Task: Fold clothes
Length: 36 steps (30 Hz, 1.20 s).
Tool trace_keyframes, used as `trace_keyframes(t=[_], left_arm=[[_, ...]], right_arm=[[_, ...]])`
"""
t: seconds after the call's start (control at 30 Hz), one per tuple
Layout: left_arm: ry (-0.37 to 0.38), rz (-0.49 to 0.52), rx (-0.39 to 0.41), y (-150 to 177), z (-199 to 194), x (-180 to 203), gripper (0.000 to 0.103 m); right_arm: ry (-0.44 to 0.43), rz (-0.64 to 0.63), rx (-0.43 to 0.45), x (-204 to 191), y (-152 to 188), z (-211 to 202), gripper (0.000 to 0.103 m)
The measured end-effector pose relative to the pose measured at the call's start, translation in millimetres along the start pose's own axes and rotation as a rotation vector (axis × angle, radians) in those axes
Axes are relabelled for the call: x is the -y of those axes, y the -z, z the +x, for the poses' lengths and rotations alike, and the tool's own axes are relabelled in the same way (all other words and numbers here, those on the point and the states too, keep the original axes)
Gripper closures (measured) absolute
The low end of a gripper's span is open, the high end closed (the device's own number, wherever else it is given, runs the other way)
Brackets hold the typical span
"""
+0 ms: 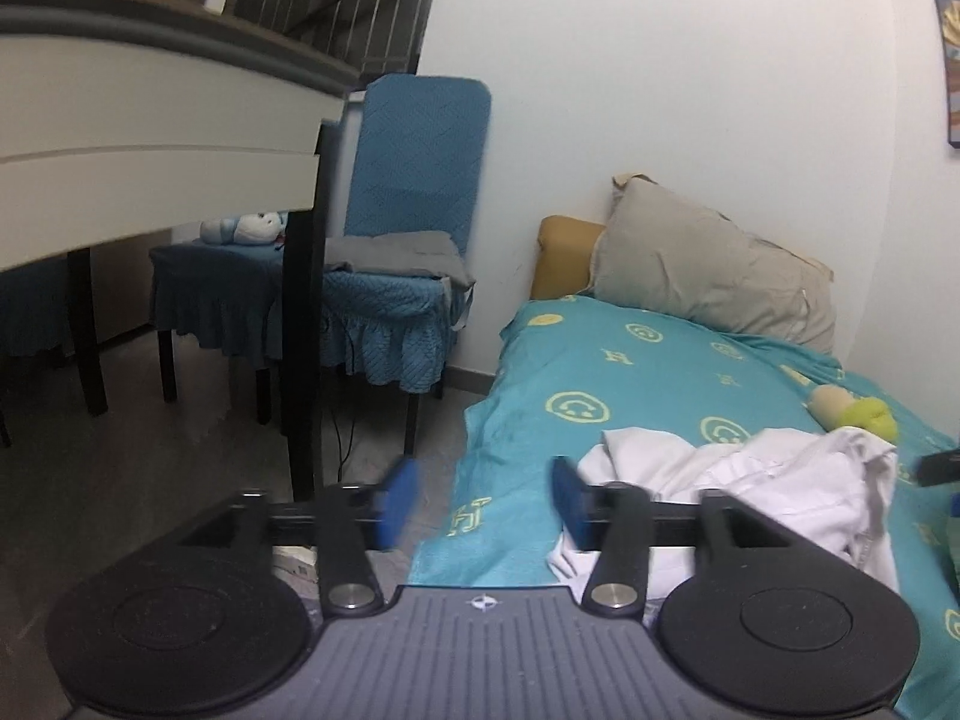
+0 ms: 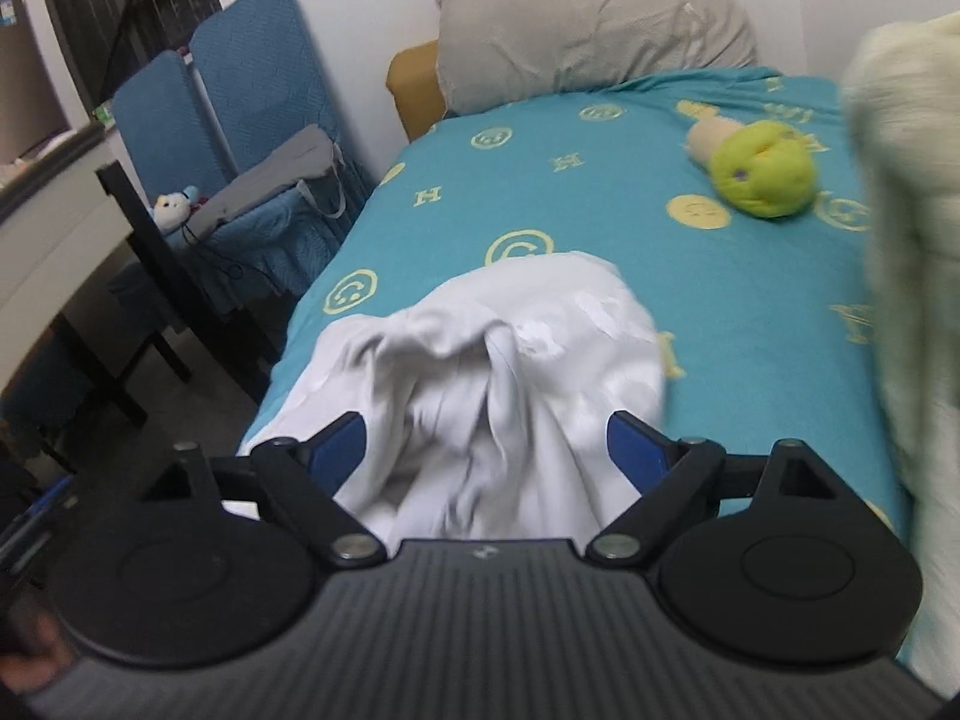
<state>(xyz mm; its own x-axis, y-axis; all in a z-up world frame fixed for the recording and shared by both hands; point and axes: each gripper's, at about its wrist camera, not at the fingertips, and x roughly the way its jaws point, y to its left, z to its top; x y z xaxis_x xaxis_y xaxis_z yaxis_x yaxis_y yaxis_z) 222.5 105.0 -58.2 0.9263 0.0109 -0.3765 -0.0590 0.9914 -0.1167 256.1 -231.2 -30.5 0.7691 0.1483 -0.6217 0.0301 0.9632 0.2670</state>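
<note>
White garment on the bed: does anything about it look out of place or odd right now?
Yes. The white garment lies crumpled in a heap at the near left edge of the bed, part hanging over the side, not spread flat. Both tongs are open, gripping nothing.

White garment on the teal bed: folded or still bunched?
Bunched, not folded. The white cloth garment lies in a crumpled heap with loose ridges on the teal smiley-print bedsheet; no flat, squared edges show.

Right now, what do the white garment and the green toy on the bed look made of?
White garment: thin woven cloth, probably cotton, matte; it crumples into soft folds. Green toy: plush, fuzzy fabric with a rounded stuffed shape, likely synthetic pile. Both lie on the turquoise sheet.
</note>
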Motion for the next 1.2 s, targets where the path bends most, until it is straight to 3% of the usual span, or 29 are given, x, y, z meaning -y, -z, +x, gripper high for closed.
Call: trace_keyframes(t=[0.1,0.3,0.43,0.6,0.63,0.67,0.77,0.8,0.83,0.87,0.93,1.03,1.2], left_arm=[[0.046,0.038,0.027,0,-18,11,0.023],[0.191,0.199,0.043,13,-54,49,0.022],[0.283,0.382,0.039,29,-53,91,0.022],[0.277,0.543,0.012,47,-13,145,0.023],[0.277,0.558,0.003,49,-3,154,0.023],[0.277,0.574,-0.006,51,8,162,0.023],[0.233,0.652,-0.028,65,43,182,0.03],[0.219,0.656,-0.045,67,55,186,0.034],[0.22,0.645,-0.063,68,64,187,0.047],[0.228,0.621,-0.076,67,71,186,0.067],[0.239,0.546,-0.076,57,79,181,0.091],[0.288,0.404,-0.05,35,58,163,0.097],[0.376,0.233,0.025,6,-16,123,0.099]], right_arm=[[0.022,-0.05,0.013,-5,15,-48,0.014],[0.007,0.046,0.073,0,54,-120,0.015],[0.044,0.119,0.072,11,63,-127,0.014],[0.04,0.109,0.146,29,66,-119,0.015],[0.042,0.12,0.157,33,68,-116,0.02],[0.055,0.125,0.164,36,69,-113,0.033],[0.067,0.151,0.193,45,73,-102,0.037],[0.055,0.173,0.198,48,73,-97,0.037],[0.049,0.196,0.205,51,73,-95,0.037],[0.043,0.218,0.213,53,73,-92,0.041],[0.053,0.233,0.237,56,73,-86,0.049],[0.053,0.264,0.23,63,73,-77,0.05],[-0.024,0.312,0.133,65,73,-66,0.05]])
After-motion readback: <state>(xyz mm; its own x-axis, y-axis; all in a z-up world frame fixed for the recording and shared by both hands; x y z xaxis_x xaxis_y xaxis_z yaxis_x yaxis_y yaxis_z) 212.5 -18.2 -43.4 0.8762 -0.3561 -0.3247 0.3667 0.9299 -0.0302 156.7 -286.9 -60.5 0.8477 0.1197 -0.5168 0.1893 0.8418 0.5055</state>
